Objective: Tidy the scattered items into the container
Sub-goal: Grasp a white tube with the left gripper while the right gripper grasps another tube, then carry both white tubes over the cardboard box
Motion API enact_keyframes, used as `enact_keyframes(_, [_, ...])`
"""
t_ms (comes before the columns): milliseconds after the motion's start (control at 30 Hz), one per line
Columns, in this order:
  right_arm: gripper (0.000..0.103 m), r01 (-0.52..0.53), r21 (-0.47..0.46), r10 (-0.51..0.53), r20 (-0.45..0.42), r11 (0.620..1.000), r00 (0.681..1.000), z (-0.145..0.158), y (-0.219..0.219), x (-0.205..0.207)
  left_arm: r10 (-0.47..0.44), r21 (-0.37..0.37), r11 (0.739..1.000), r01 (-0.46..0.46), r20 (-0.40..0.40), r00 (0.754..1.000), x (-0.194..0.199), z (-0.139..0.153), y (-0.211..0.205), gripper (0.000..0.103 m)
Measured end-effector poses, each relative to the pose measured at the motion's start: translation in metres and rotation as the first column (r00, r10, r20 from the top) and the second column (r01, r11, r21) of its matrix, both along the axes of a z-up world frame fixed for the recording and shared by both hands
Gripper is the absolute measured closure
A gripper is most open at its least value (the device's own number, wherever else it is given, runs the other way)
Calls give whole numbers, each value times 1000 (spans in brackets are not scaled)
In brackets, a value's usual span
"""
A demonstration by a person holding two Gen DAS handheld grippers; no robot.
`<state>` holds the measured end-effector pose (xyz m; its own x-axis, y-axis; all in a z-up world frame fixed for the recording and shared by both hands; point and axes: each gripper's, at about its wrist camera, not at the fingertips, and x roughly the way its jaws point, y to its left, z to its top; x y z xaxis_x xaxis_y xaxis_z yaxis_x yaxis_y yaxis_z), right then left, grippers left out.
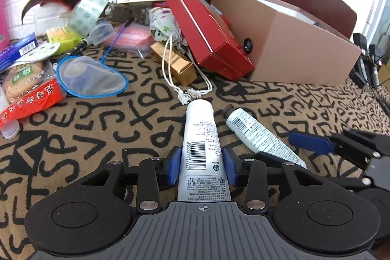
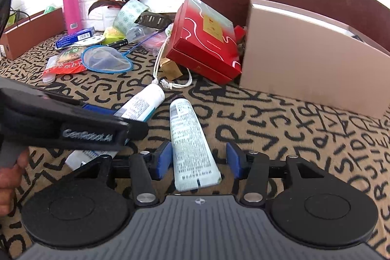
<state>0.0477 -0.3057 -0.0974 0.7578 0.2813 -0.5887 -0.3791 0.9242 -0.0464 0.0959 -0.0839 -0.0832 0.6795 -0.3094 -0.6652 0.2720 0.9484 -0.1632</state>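
My left gripper is shut on a white tube with a barcode, its cap end pointing away; it also shows in the right wrist view. A second, pale tube lies on the patterned cloth between the open fingers of my right gripper; the left pad is close to it and the right pad stands apart. This tube also shows in the left wrist view, beside a blue fingertip of the right gripper. The tan cardboard box, the container, stands at the back right.
A red gift box leans on the cardboard box. Behind lie a drawstring pouch, a gold box, a blue net, snack packets and a pink bottle. A brown tray sits far left.
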Motion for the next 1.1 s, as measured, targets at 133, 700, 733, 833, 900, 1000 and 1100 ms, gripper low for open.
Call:
enact_keyframes(133, [48,-53,-20,53,3,998,999,-4,6,9,-11,17,1000,11,0,1000,4,0,-5,48])
enact_keyframes(700, [66,-122,1,122,-14,993,992,-8,4,16,-39,93,995,38,12,999,7,0,-15,68])
enact_keyframes(733, [66,-119,-11,119,-8,993,993,-7,6,13,-34,91,995,33,10,999,4,1,-15,68])
enact_keyframes(833, [66,-111,20,111,-9,994,994,-6,3,5,-30,53,998,30,-8,1000,-5,3,-11,69])
enact_keyframes(900, [67,-99,64,100,-17,993,995,-5,-2,-3,-35,28,999,36,-23,999,-11,6,-11,69])
enact_keyframes(1000, [67,-78,139,83,-28,987,996,-2,-13,-17,-63,3,998,63,-36,997,-18,13,-19,69])
enact_keyframes(1100, [67,-47,189,53,-30,981,998,4,-30,-23,-93,-38,995,91,-38,995,-18,21,-31,69])
